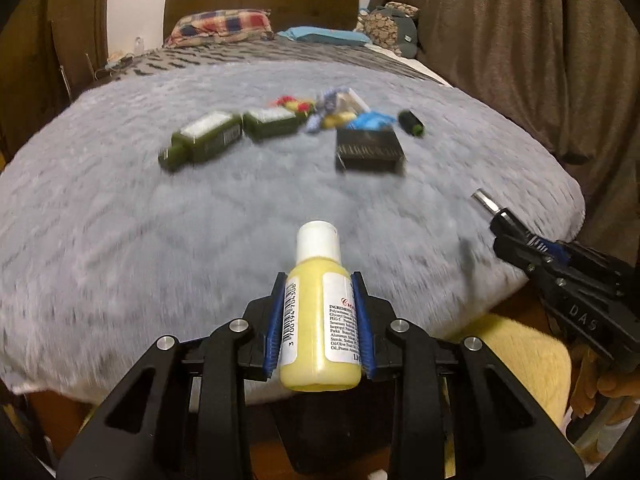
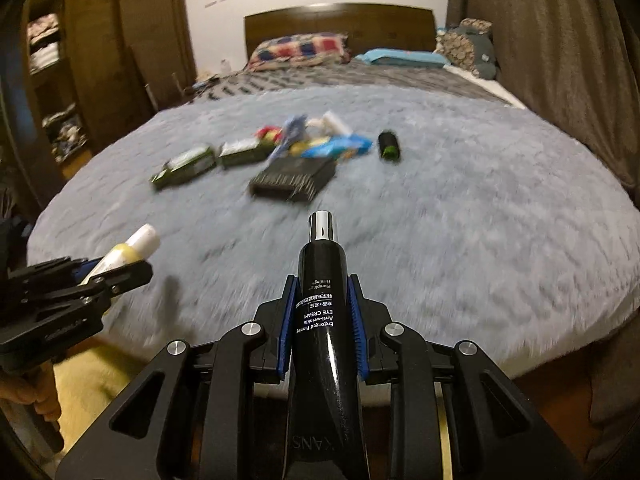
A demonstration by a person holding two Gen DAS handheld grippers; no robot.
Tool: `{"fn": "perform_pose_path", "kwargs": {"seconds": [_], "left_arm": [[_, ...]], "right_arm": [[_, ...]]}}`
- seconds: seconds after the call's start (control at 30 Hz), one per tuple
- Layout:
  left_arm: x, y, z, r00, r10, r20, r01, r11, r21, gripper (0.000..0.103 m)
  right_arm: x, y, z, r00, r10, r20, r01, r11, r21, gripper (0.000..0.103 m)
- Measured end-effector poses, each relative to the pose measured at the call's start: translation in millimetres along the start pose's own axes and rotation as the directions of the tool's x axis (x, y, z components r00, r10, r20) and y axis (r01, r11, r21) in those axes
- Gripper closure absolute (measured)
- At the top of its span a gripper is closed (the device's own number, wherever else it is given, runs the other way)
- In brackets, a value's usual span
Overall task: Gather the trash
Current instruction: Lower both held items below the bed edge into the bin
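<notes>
My left gripper (image 1: 320, 292) is shut on a small yellow lotion bottle (image 1: 320, 320) with a white cap, held above the near edge of the grey furry blanket (image 1: 200, 240). My right gripper (image 2: 322, 300) is shut on a black eye cream tube (image 2: 324, 320) with a silver tip. Each gripper shows in the other's view: the right gripper (image 1: 520, 240) at right, the left gripper (image 2: 100, 276) at left. Further out on the blanket lies trash: two dark green bottles (image 1: 204, 140) (image 1: 272, 122), a black box (image 1: 370, 150), colourful wrappers (image 1: 332, 112) and a small black cylinder (image 1: 411, 123).
The bed has a wooden headboard (image 1: 260, 0), a plaid pillow (image 1: 220, 26) and a blue pillow (image 1: 324, 36). Brown curtains (image 1: 520, 60) hang on the right. Shelves (image 2: 52, 80) stand at left. A yellow rug (image 1: 528, 360) lies on the floor below the bed's edge.
</notes>
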State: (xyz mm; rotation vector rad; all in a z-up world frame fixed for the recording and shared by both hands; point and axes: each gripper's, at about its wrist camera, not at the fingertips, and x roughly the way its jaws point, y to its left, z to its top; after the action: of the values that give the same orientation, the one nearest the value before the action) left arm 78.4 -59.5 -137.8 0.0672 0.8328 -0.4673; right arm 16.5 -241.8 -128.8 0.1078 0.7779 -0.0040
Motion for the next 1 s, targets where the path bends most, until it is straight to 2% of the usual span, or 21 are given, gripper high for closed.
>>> {"fn": "perform_pose_path", "kwargs": {"seconds": [0.17, 0.3, 0.43, 0.53, 0.6, 0.73, 0.83, 1.0], "left_arm": [[-1.4, -5.5, -42.3, 0.999, 0.012, -0.051, -0.011, 1.0, 0.014, 0.074], [10.5, -11.1, -79.4, 0.99, -0.007, -0.143, 0.012, 0.999, 0.035, 0.074], [35.3, -9.6, -108.4, 0.971, -0.009, -0.24, 0.015, 1.0, 0.024, 0.074], [58.9, -3.0, -126.1, 0.955, 0.003, -0.297, -0.002, 1.0, 0.004, 0.074], [76.9, 3.5, -137.6, 0.941, -0.004, -0.338, -0.003, 1.0, -0.022, 0.074], [102.5, 10.2, -156.9, 0.918, -0.024, -0.395, 0.009, 0.999, -0.04, 0.074], [115.1, 13.2, -164.8, 0.905, -0.034, -0.424, 0.015, 0.999, -0.049, 0.074], [125.7, 19.7, -164.9, 0.9, -0.034, -0.435, 0.013, 0.999, -0.05, 0.073]], "right_arm": [[5.0, 3.6, -40.7, 0.993, 0.028, -0.111, -0.029, 1.0, 0.0, 0.077], [18.6, 6.9, -74.0, 0.974, 0.084, -0.209, -0.079, 0.996, 0.032, 0.077], [41.6, 12.0, -93.7, 0.957, 0.086, -0.276, -0.078, 0.996, 0.041, 0.077], [62.1, 16.4, -108.6, 0.951, 0.038, -0.307, -0.03, 0.999, 0.031, 0.077], [79.1, 15.0, -121.9, 0.935, 0.061, -0.35, -0.038, 0.997, 0.071, 0.077], [109.3, 19.2, -148.1, 0.901, 0.111, -0.42, -0.068, 0.991, 0.117, 0.077], [126.8, 22.6, -156.8, 0.885, 0.121, -0.451, -0.071, 0.989, 0.127, 0.077], [136.9, 23.1, -159.8, 0.875, 0.127, -0.466, -0.07, 0.988, 0.137, 0.077]]}}
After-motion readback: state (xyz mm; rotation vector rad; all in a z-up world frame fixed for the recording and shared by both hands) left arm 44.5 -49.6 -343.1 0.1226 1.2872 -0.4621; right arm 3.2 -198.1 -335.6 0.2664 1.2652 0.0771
